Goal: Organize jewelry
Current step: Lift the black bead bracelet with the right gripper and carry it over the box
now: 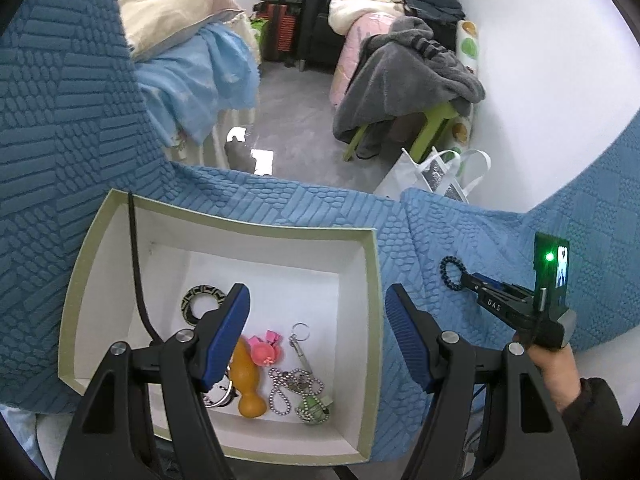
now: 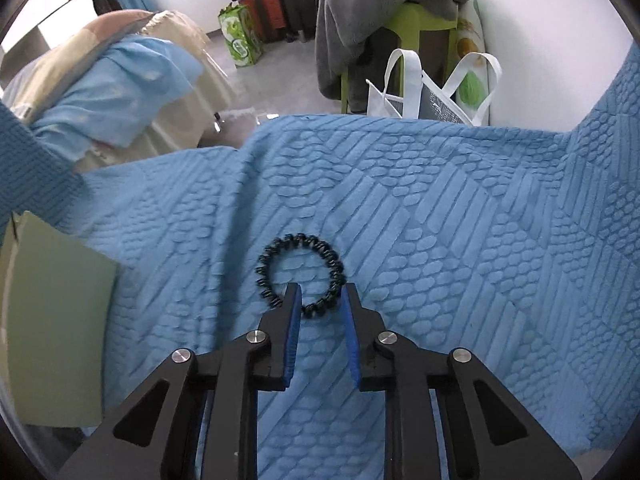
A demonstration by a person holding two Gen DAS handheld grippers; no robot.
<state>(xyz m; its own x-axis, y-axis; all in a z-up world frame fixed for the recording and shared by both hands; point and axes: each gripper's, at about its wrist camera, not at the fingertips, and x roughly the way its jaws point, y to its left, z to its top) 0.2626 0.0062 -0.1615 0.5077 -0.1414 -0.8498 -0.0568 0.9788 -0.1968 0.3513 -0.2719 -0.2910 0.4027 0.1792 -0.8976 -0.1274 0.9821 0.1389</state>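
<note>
A black coiled ring (image 2: 298, 239) lies flat on the blue quilted blanket (image 2: 440, 220). My right gripper (image 2: 322, 286) points down at it, its narrow-set tips straddling the ring's near arc; a gap shows at the pads, so it is open. In the left wrist view the same ring (image 1: 442, 272) sits at the right gripper's (image 1: 464, 278) tip. My left gripper (image 1: 316, 292) hangs open and empty above the open white box (image 1: 372, 280). Inside lie a patterned bangle (image 1: 202, 304), an orange gourd-shaped piece (image 1: 248, 380), a pink charm (image 1: 266, 350), a key ring (image 1: 300, 336) and a ball chain (image 1: 294, 388).
A black cord (image 1: 136, 272) hangs over the box's back left wall. The box's green side (image 2: 52, 320) stands left of the right gripper. Beyond the blanket's far edge are a white tote bag (image 2: 420, 96), a green stool under grey cloth (image 2: 400, 0) and grey floor.
</note>
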